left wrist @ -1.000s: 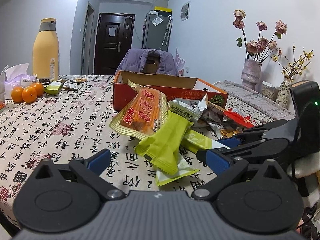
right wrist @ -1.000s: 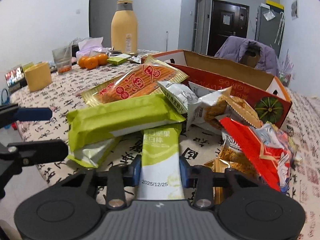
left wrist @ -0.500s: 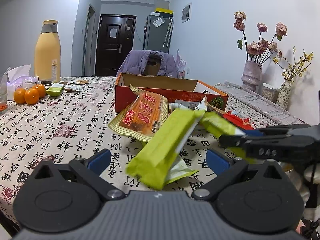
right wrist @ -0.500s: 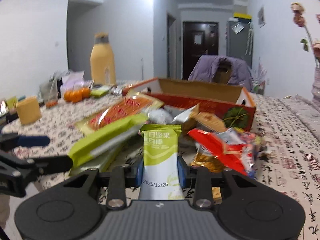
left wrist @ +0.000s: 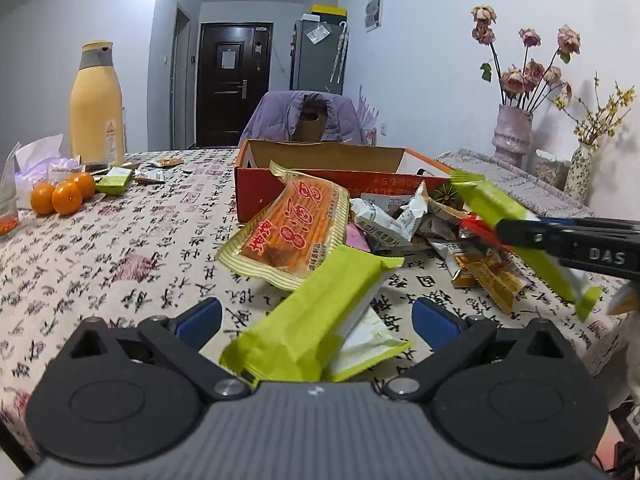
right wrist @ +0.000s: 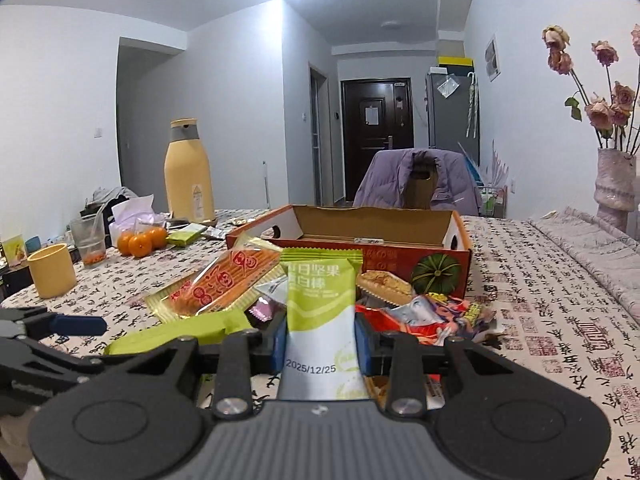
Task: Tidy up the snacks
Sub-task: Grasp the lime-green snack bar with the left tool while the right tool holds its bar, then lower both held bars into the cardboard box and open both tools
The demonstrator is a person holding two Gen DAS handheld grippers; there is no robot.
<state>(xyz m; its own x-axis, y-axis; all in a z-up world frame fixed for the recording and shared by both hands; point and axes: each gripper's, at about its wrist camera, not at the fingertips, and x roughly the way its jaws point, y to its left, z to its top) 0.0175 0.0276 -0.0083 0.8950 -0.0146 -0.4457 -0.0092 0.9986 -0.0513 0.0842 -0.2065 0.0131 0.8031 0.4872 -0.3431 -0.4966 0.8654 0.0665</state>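
My right gripper (right wrist: 320,344) is shut on a green-and-white nut bar (right wrist: 320,300) and holds it upright above the snack pile. In the left wrist view the same bar (left wrist: 516,220) hangs tilted in the right gripper (left wrist: 520,229) at the right. My left gripper (left wrist: 316,318) is open and low over the table, with a loose green packet (left wrist: 320,312) lying between its fingers, untouched. Behind the pile, topped by an orange packet (left wrist: 292,228), stands an open orange cardboard box (left wrist: 256,192), also seen ahead of the right gripper (right wrist: 384,256).
A tall yellow bottle (left wrist: 96,104), tangerines (left wrist: 64,196) and tissues sit at the table's back left. A yellow cup (right wrist: 52,270) stands near the left edge. Vases of flowers (left wrist: 514,136) are on the right, and a chair with a purple jacket (left wrist: 304,120) is behind the box.
The right gripper pulled the green-and-white bar out of the pile and raised it. The green packet that lay on it slid down between the left gripper's fingers. The left gripper stayed put.
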